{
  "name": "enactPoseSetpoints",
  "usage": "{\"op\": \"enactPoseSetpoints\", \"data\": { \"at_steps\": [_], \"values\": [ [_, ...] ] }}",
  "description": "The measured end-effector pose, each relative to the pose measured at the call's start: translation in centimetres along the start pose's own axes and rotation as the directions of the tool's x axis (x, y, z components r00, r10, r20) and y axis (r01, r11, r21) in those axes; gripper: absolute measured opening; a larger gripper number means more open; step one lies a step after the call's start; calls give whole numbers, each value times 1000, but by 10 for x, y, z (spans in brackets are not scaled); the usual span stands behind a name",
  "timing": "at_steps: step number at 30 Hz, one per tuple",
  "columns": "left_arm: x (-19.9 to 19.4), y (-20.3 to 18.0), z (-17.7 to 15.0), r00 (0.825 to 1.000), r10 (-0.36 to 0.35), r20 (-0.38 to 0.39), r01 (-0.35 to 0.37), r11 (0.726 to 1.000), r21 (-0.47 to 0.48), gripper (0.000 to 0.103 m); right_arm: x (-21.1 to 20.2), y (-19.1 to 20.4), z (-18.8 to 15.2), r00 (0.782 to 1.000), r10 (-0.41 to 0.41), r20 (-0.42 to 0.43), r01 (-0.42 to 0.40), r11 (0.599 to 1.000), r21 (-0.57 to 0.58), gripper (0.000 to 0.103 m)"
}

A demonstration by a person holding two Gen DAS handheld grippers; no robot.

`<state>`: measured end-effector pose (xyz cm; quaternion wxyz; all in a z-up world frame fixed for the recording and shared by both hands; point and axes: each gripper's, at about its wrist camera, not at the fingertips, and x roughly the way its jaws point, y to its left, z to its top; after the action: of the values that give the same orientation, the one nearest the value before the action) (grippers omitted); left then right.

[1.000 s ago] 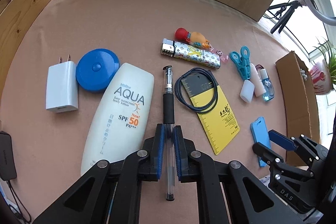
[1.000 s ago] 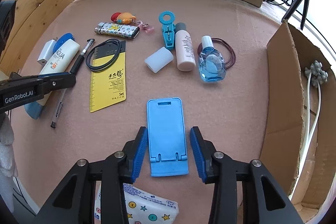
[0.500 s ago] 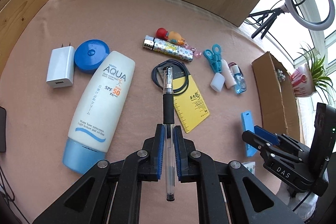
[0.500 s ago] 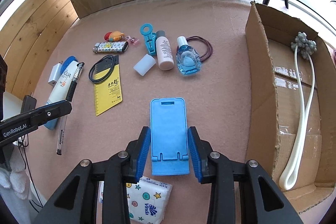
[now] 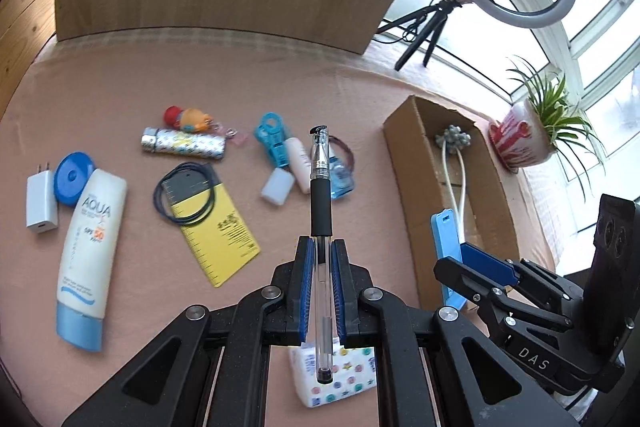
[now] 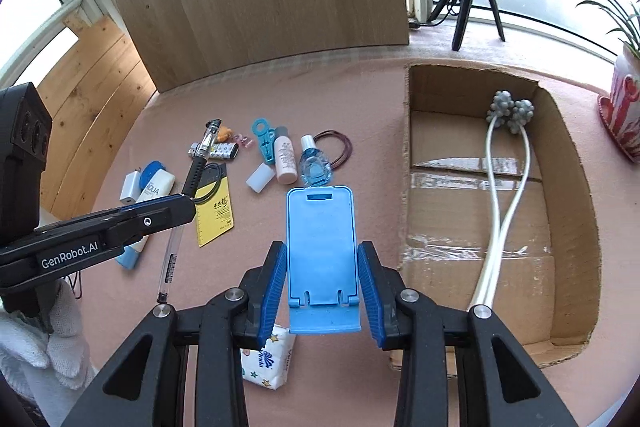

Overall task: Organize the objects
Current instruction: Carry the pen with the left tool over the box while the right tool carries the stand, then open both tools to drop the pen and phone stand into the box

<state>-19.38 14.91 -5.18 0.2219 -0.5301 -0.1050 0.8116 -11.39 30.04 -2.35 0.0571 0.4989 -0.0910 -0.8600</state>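
Observation:
My left gripper [image 5: 321, 247] is shut on a clear pen [image 5: 321, 187] with a black grip, held well above the pink table. My right gripper [image 6: 322, 255] is shut on a flat blue phone stand [image 6: 321, 247], also lifted. An open cardboard box [image 6: 576, 195] lies to the right, with a white massager [image 6: 502, 187] inside. In the left wrist view the right gripper [image 5: 464, 247] and the stand [image 5: 444, 239] hover by the box's [image 5: 400, 167] left wall. In the right wrist view the left gripper [image 6: 188, 201] holds the pen [image 6: 196, 171] at the left.
On the table lie a sunscreen tube [image 5: 90, 227], white charger [image 5: 40, 199], blue round case [image 5: 72, 175], yellow ruler card [image 5: 218, 231] with a black cord, lighter [image 5: 184, 147], toy, blue clip, small bottles [image 6: 285, 159] and a tissue pack [image 5: 336, 383]. A potted plant [image 5: 532, 139] and ring light stand beyond.
Both grippers have risen from the table and swung right toward the box. The pen and the blue stand came up with them.

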Motion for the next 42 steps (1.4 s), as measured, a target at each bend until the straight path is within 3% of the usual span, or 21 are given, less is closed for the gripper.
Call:
{"op": "enactPoseSetpoints", "data": {
  "at_steps": [9,20,35,38,42],
  "values": [
    [26,-80,23,997,-79,-13,80,993,86,10,-30,-60,8,996,-69,59,65,996,67,33],
    [86,-150,33,994,-88,-71,97,985,141,10,-24,-122,9,989,-142,35,136,982,129,33],
    [127,-164,32,992,-31,-121,52,984,169,10,-3,-145,6,990,-140,-12,140,979,149,33],
    [123,-163,33,992,-25,-121,46,984,170,21,-5,-144,8,990,-143,-1,141,979,149,38],
    [114,-156,35,995,-18,-102,36,984,174,22,-7,-141,8,989,-146,8,143,978,153,44]
  ]
}}
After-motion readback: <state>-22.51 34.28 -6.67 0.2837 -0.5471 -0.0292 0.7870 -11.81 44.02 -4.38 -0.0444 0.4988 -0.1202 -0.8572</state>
